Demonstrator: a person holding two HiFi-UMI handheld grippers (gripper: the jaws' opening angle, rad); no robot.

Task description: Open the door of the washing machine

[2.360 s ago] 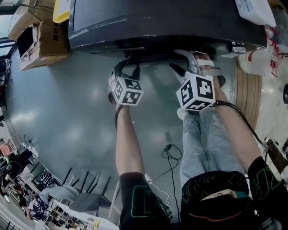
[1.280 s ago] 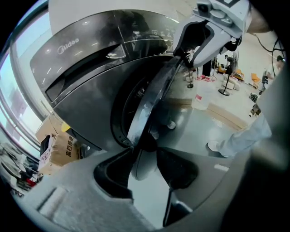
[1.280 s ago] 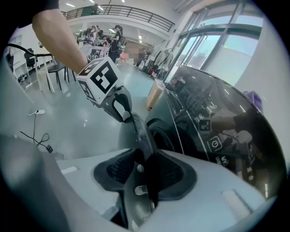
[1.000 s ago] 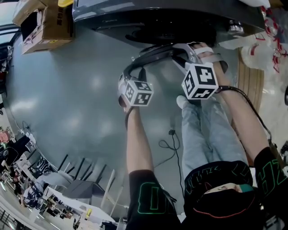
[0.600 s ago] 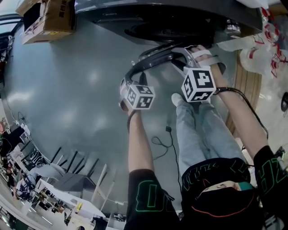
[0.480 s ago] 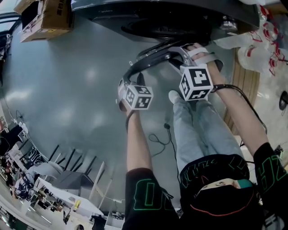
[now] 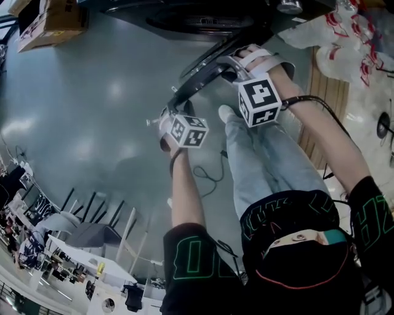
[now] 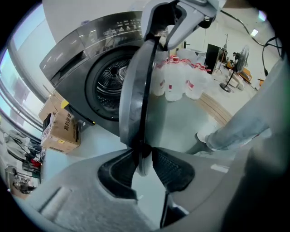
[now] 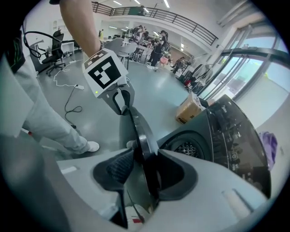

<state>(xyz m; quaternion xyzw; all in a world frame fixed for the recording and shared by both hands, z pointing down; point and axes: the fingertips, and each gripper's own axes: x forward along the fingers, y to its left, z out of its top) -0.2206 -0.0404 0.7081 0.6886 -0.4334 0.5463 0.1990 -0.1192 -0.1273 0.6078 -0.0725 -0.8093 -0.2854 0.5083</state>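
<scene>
The dark washing machine stands at the top of the head view, its round door swung out and seen edge-on. My left gripper is on the door's free rim. Its jaws have just been closing with the rim between them, and the pads now press on it. My right gripper is shut on the same rim farther along, toward the machine. In the right gripper view the door fills the gap of my right gripper. The open drum shows behind the door.
A cardboard box sits on the floor left of the machine. White plastic bags and a wooden platform lie to the right. A black cable trails on the grey floor beside the person's legs.
The door has swung farther out from the machine. Both grippers moved with its rim, away from the drum. The left jaws have narrowed.
</scene>
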